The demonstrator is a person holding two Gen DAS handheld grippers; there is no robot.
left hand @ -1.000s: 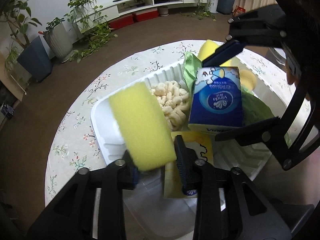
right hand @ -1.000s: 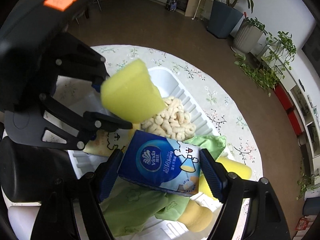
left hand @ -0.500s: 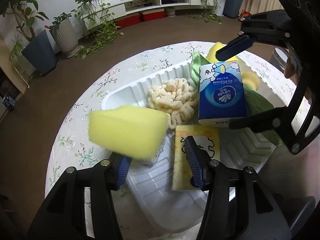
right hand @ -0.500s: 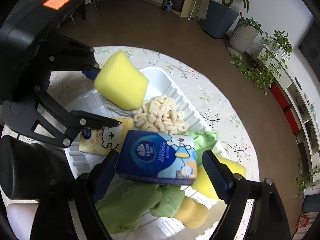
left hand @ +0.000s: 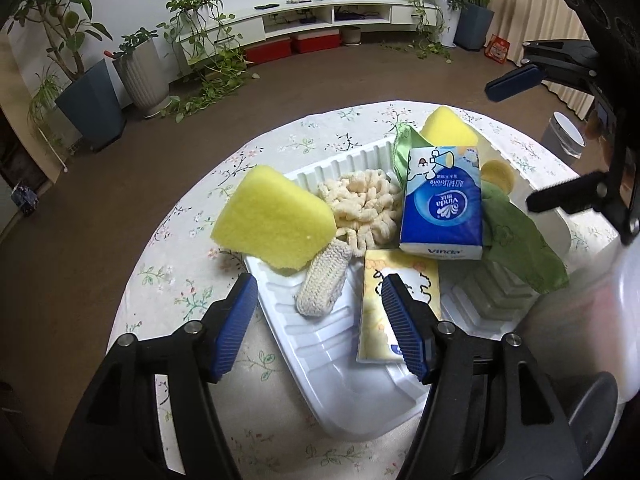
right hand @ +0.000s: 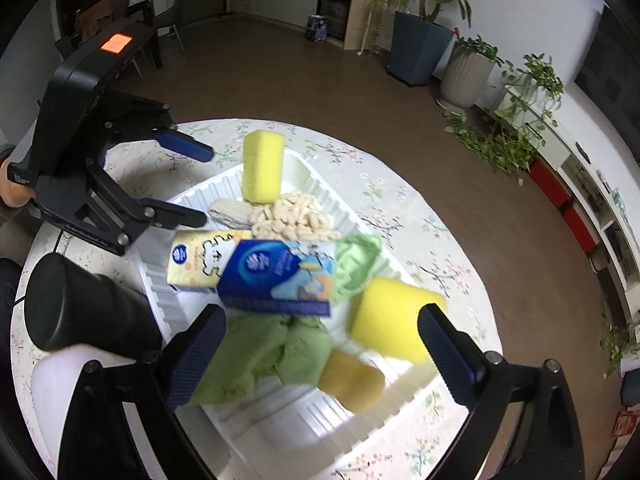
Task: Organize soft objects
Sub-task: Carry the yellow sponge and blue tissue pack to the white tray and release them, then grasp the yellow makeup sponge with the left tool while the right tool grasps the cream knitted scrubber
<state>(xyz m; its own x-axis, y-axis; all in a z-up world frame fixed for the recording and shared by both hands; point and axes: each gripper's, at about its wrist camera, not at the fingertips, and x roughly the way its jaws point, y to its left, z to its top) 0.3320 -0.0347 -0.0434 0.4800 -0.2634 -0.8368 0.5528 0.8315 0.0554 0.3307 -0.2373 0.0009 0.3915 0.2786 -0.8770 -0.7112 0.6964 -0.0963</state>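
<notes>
A white ribbed tray (left hand: 344, 368) (right hand: 208, 196) on the round table holds soft things. A yellow sponge (left hand: 274, 222) (right hand: 263, 166) leans on its far-left rim. A blue Vinda tissue pack (left hand: 442, 202) (right hand: 278, 276) lies on a green cloth (left hand: 516, 244) (right hand: 260, 352). A cream chenille pad (left hand: 362, 206) (right hand: 296, 218), a knitted roll (left hand: 324, 282) (right hand: 232, 212) and a yellow tissue pack (left hand: 396, 300) (right hand: 200, 260) lie beside it. My left gripper (left hand: 320, 324) (right hand: 192, 184) is open and empty above the tray's near end. My right gripper (right hand: 320, 360) is open and empty.
A second yellow sponge (left hand: 448, 128) (right hand: 394, 322) and a small round yellow sponge (left hand: 498, 174) (right hand: 352, 384) lie at the tray's other end. The table has a floral cloth (left hand: 180, 280). Potted plants (left hand: 140, 68) and a low shelf (left hand: 312, 12) stand on the floor beyond.
My left gripper let go of the yellow sponge, which now rests on the tray rim, and drew back. My right gripper released the blue tissue pack onto the green cloth and opened wide.
</notes>
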